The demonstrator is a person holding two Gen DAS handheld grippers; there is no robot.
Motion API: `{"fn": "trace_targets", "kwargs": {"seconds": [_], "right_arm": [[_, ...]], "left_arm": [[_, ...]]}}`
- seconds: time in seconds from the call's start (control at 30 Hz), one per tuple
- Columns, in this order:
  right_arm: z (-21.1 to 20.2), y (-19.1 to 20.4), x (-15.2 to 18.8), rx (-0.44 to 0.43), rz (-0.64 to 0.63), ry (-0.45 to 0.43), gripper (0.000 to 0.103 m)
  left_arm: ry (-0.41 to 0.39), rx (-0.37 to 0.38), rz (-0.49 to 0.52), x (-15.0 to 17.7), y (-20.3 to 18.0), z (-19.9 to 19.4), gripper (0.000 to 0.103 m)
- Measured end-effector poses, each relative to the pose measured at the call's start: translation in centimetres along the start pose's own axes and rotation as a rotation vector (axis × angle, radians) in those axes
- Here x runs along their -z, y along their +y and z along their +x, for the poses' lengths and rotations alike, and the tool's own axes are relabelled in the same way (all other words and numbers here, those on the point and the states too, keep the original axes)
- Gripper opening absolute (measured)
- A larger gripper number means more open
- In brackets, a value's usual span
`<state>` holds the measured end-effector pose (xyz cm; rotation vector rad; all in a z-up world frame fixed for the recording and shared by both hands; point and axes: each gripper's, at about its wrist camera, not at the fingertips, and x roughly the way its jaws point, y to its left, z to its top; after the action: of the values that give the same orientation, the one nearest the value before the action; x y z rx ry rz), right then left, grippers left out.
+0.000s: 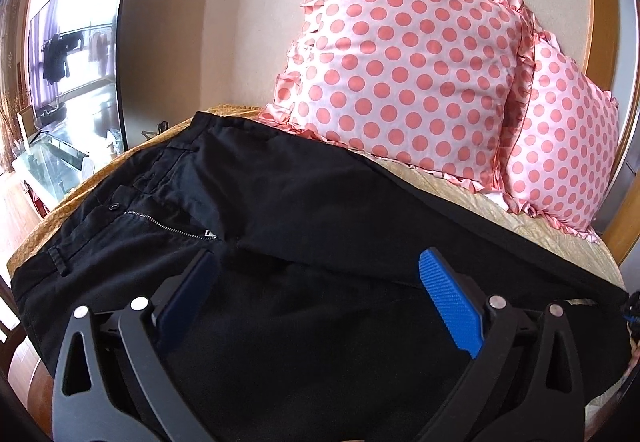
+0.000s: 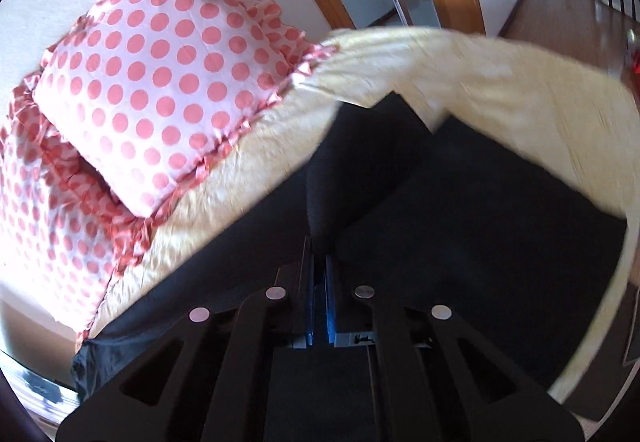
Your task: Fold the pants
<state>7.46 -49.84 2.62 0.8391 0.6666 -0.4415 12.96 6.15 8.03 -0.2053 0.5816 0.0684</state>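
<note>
Black pants (image 1: 320, 201) lie spread on a yellow bed cover (image 1: 540, 238), waistband with button and open zipper at the left, legs running right. My left gripper (image 1: 318, 258) hovers open over the crotch area, its blue pads (image 1: 448, 302) wide apart with nothing pinched. In the right wrist view the pants (image 2: 480, 201) cover the lower half of the frame. My right gripper (image 2: 319, 246) is shut, and a raised ridge of black cloth runs up from its tips, so it pinches a fold of the pants.
Two pink polka-dot pillows (image 1: 400, 61) (image 1: 568, 145) lean against the wall behind the pants; one pillow (image 2: 160, 81) is left of the right gripper. A television (image 1: 76, 73) stands at far left. The bed cover's edge (image 2: 520, 89) curves beyond the pants.
</note>
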Motion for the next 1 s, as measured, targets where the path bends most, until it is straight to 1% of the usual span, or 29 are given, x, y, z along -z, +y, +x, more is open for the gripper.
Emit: {"fn": "trace_targets", "kwargs": {"seconds": [0.07,0.13,0.2,0.23,0.27,0.3,0.33,0.4,0.43,0.53,0.57,0.63,0.67,0.7,0.73,0.77,0.83,0.9,0.93,1.0], "right_arm": [[-0.4,-1.2,1.4,-0.012,0.017,0.001,0.005],[-0.5,-1.5,2.2,-0.014,0.001,0.003,0.005],[-0.7,-1.5,2.5,-0.021,-0.016,-0.007,0.005],[-0.8,-1.5,2.5,-0.022,-0.024,-0.012,0.005],[-0.9,-1.4,2.4,-0.024,-0.034,-0.019,0.005],[-0.9,-1.4,2.5,-0.024,-0.040,-0.021,0.005],[-0.8,-1.4,2.4,-0.024,-0.041,-0.020,0.005],[-0.6,-1.7,2.5,-0.026,-0.036,-0.014,0.005],[-0.5,-1.9,2.6,-0.027,-0.033,-0.009,0.005],[-0.3,-2.1,2.7,-0.027,-0.032,-0.008,0.005],[-0.4,-2.1,2.8,-0.025,-0.036,-0.010,0.005],[-0.4,-2.0,2.8,-0.018,-0.044,-0.012,0.005],[-0.3,-1.9,2.8,-0.015,-0.046,-0.011,0.005],[-0.3,-1.8,2.8,-0.011,-0.051,-0.010,0.005],[-0.3,-1.7,2.8,-0.005,-0.061,-0.011,0.005],[-0.2,-1.6,2.8,0.002,-0.075,-0.012,0.005],[-0.2,-1.5,2.7,0.005,-0.087,-0.013,0.005],[-0.2,-1.5,2.7,0.007,-0.097,-0.014,0.005],[-0.1,-1.4,2.7,0.010,-0.104,-0.015,0.005],[-0.1,-1.2,2.7,0.022,-0.124,-0.019,0.005]], "left_arm": [[0.006,0.033,0.024,-0.6,-0.5,0.1,0.101],[0.002,0.043,0.046,-1.8,-1.0,0.4,0.101],[0.000,0.035,0.051,-3.6,-1.3,1.2,0.101],[0.014,0.028,0.053,-4.7,-1.3,2.1,0.101],[0.039,0.029,0.056,-5.7,-1.2,3.0,0.101],[0.088,0.027,0.054,-7.1,-1.1,4.6,0.101],[0.131,0.032,0.040,-8.3,-0.8,6.2,0.101],[0.191,0.044,-0.003,-10.2,-0.1,8.9,0.101],[0.218,0.037,-0.025,-11.1,0.2,10.3,0.101],[0.278,-0.018,-0.095,-13.4,1.1,14.9,0.101],[0.296,-0.036,-0.120,-14.1,1.3,16.4,0.099],[0.360,-0.073,-0.190,-15.3,1.9,20.0,0.097],[0.392,-0.086,-0.217,-15.7,2.2,21.6,0.087],[0.426,-0.111,-0.242,-16.2,2.5,23.4,0.084],[0.454,-0.133,-0.254,-16.5,2.7,24.9,0.083],[0.476,-0.172,-0.257,-17.0,2.9,26.6,0.083],[0.500,-0.254,-0.243,-17.6,3.3,28.8,0.083],[0.513,-0.314,-0.253,-18.0,4.0,30.4,0.084],[0.528,-0.330,-0.271,-18.2,4.4,31.1,0.085],[0.563,-0.346,-0.319,-18.3,5.2,32.4,0.090]]}}
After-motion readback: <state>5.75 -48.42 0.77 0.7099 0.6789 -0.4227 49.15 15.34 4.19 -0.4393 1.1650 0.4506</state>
